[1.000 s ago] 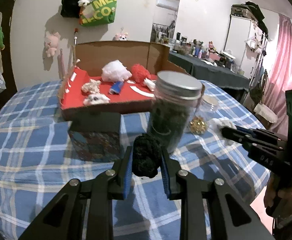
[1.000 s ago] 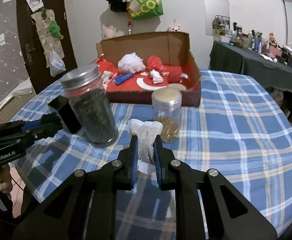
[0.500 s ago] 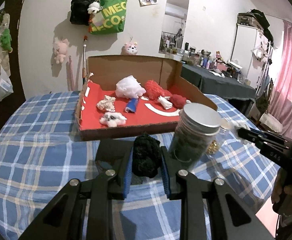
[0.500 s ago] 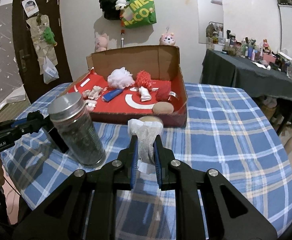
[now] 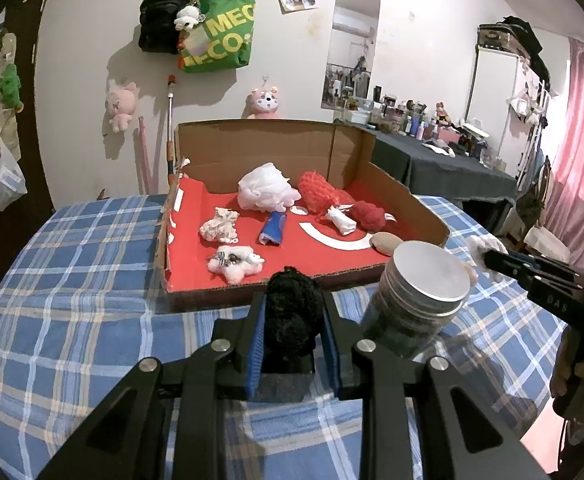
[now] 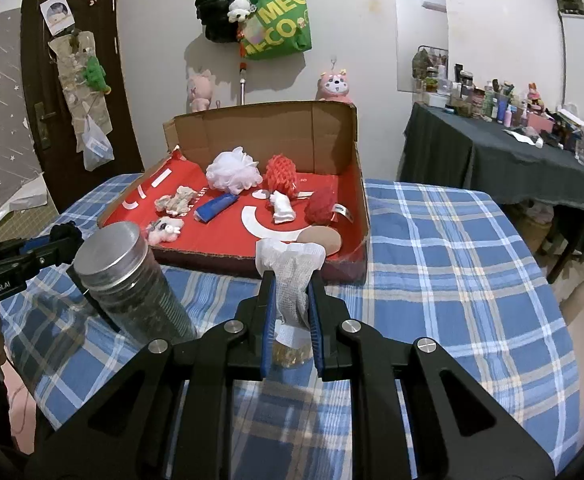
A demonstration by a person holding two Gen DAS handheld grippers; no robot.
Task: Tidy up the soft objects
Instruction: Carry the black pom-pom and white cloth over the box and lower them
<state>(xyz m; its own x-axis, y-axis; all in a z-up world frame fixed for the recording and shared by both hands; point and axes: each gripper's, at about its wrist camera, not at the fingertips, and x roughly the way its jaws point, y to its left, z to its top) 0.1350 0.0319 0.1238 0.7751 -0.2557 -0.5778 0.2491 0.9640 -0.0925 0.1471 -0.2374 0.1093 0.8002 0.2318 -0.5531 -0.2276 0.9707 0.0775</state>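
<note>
Soft things both aloft short of the cardboard box [image 5: 407, 208]: black yarn ball [image 5: 292, 312] pinched in left gripper [image 5: 292, 332], white mesh cloth [image 6: 292, 280] pinched in right gripper [image 6: 290, 320], above the plaid table [image 6: 471, 280]. Tall metal-lidded jar [image 6: 128, 280] standing close between the two grippers, likely toppled by any sideways swing. Cloth dangling low, prone to snagging the box's front wall [image 6: 212, 258] on the way in.

Small jar [image 6: 288, 350]: mostly hidden behind the white cloth [image 6: 292, 280] and right gripper [image 6: 290, 320].
Dark box [image 5: 288, 376]: nearly all hidden behind the left gripper [image 5: 292, 332].
Big jar [image 5: 411, 308]: contents too dark to tell.
Bottles beyond the big jar [image 5: 407, 118]: too small to tell.
</note>
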